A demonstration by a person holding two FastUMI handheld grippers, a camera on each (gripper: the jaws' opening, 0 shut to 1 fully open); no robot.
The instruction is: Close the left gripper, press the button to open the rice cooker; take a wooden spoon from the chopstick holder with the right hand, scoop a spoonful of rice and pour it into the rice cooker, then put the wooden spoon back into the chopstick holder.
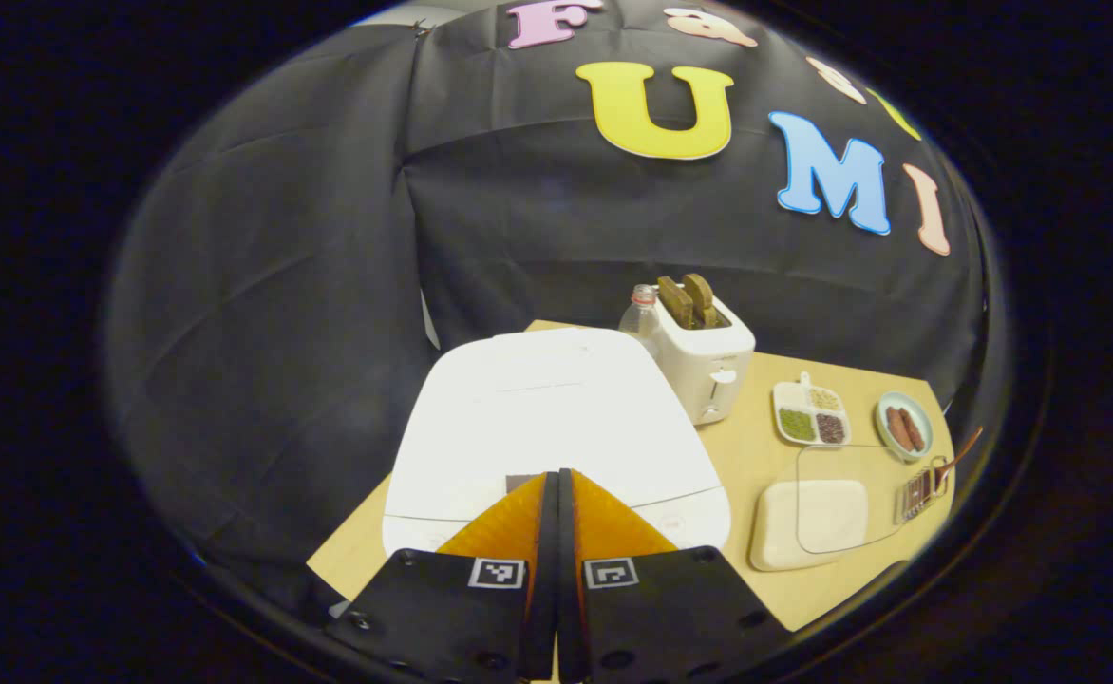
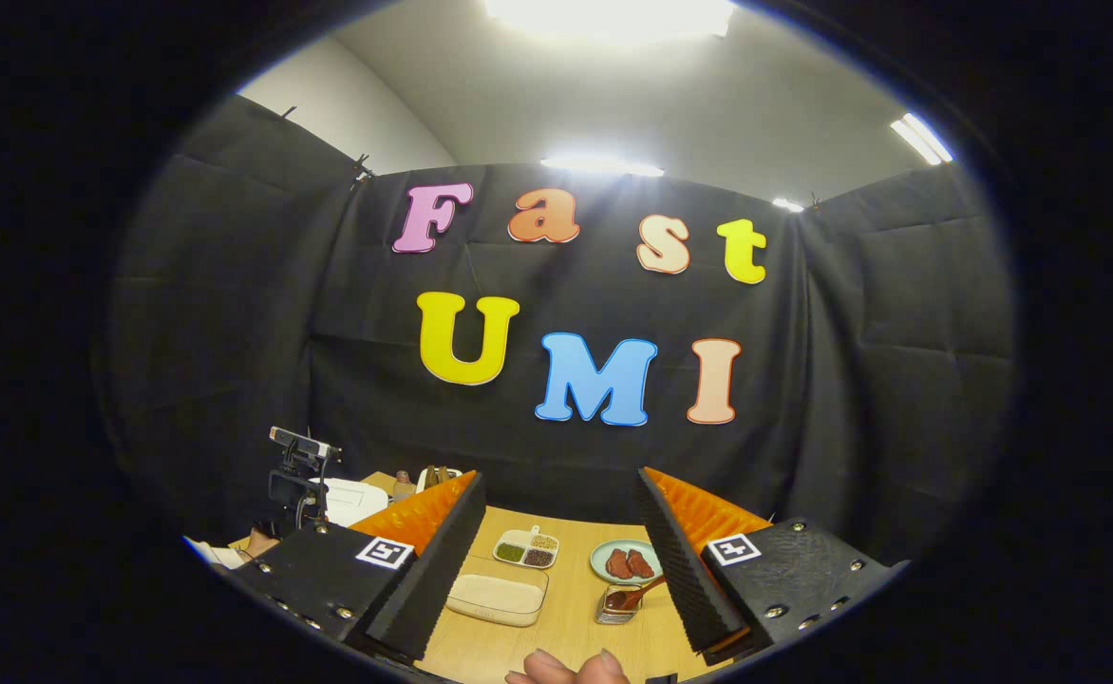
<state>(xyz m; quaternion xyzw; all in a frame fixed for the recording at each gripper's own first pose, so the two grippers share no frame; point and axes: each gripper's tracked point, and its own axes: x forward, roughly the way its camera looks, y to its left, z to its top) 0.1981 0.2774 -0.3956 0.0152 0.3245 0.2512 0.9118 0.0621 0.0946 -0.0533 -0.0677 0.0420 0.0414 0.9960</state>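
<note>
Starting at the left, the left gripper (image 1: 556, 475) is seen pressed shut with nothing between its fingers, poised over the front edge of the closed rice cooker (image 1: 547, 418); the lid could stay latched if the button is missed. Farther right, the wooden spoon (image 2: 634, 595) stands in the chopstick holder (image 2: 616, 606) beyond the wide-open right gripper (image 2: 556, 532), and the light holder could be tipped by a careless grab.

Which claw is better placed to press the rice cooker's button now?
Left. The left claw is shut and hovers right over the closed rice cooker, at its front edge. The right claw is open, facing the wooden spoon in the chopstick holder.
</note>
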